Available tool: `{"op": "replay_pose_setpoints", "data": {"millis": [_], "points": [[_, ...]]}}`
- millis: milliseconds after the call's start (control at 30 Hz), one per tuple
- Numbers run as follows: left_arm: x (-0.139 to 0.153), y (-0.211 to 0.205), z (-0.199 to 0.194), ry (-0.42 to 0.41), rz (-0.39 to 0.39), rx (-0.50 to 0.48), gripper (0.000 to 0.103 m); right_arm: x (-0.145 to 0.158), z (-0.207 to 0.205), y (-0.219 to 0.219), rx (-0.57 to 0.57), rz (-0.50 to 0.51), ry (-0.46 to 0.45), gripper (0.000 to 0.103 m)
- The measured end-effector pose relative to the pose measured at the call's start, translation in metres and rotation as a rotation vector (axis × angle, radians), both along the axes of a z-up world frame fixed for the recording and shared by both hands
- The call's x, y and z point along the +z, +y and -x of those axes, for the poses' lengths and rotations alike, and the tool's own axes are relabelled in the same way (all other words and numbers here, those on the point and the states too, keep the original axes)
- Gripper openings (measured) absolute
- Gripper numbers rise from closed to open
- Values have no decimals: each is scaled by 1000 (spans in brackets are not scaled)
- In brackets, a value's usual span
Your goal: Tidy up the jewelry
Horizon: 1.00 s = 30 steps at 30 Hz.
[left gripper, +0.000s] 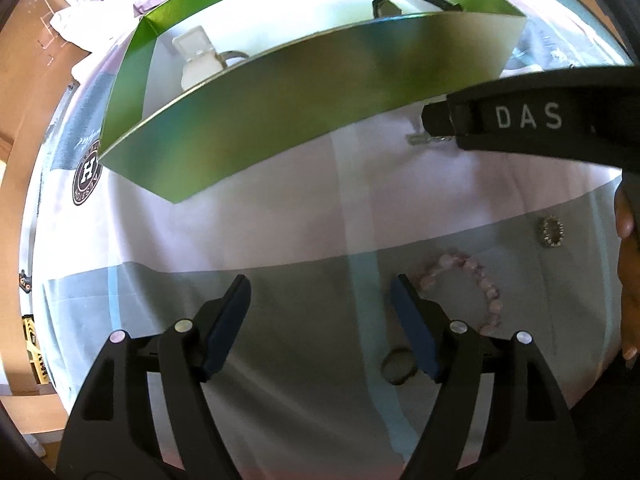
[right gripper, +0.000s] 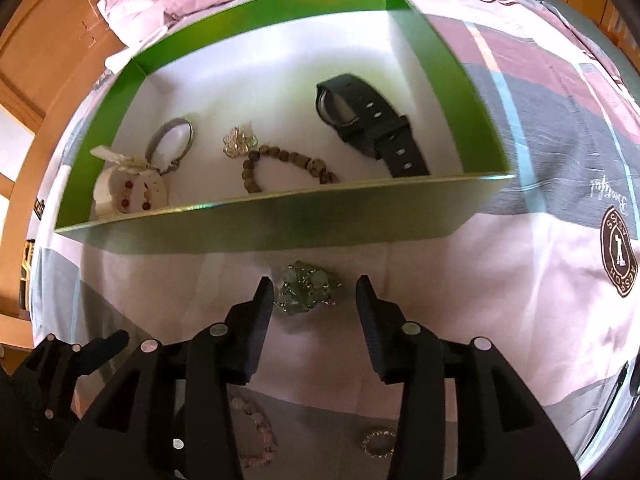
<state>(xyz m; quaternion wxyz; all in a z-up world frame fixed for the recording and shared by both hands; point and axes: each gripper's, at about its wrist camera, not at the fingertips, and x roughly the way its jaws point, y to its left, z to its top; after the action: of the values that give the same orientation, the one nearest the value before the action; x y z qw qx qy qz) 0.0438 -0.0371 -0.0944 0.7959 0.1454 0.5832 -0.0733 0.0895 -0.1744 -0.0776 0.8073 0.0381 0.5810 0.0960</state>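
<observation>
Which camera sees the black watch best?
The right wrist view: the black watch lies fully visible inside the green box. In the left wrist view, the box's near wall hides most of the watch; only its top peeks over.

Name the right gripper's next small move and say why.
Probably ease the right gripper forward and close on the green crystal piece: it lies on the bedsheet between the open fingers, outside the green box that already holds other jewelry.
</observation>
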Motion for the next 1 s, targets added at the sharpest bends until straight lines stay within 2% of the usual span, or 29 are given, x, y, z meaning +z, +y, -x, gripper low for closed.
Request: {"op": "replay_pose_setpoints", "data": {"millis": [200, 300, 367, 433, 500, 700, 833, 1000], "points": [[0, -3, -5, -26, -50, 31, 75, 0, 1, 3, 12, 20, -6, 43], [-6, 17, -16, -34, -59, 62, 75, 1, 4, 3, 29, 30, -13, 42], [-6, 23, -22, -51, -82, 92, 75, 2, 5, 4, 38, 33, -12, 30], [-7, 27, -25, -62, -93, 115, 75, 3, 7, 6, 54, 35, -8, 27], [-7, 31, -30, -64, -94, 133, 75, 6, 10, 9, 80, 44, -14, 16], [-4, 43, -26, -88, -121, 193, 75, 18, 21, 6, 108, 13, -16, 8], [0, 60, -33, -66, -86, 249, 75, 30, 22, -7, 73, -24, -40, 8], [2, 75, -38, -16, 35, 276, 74, 30, 20, -17, 27, -48, -28, 8]]}}
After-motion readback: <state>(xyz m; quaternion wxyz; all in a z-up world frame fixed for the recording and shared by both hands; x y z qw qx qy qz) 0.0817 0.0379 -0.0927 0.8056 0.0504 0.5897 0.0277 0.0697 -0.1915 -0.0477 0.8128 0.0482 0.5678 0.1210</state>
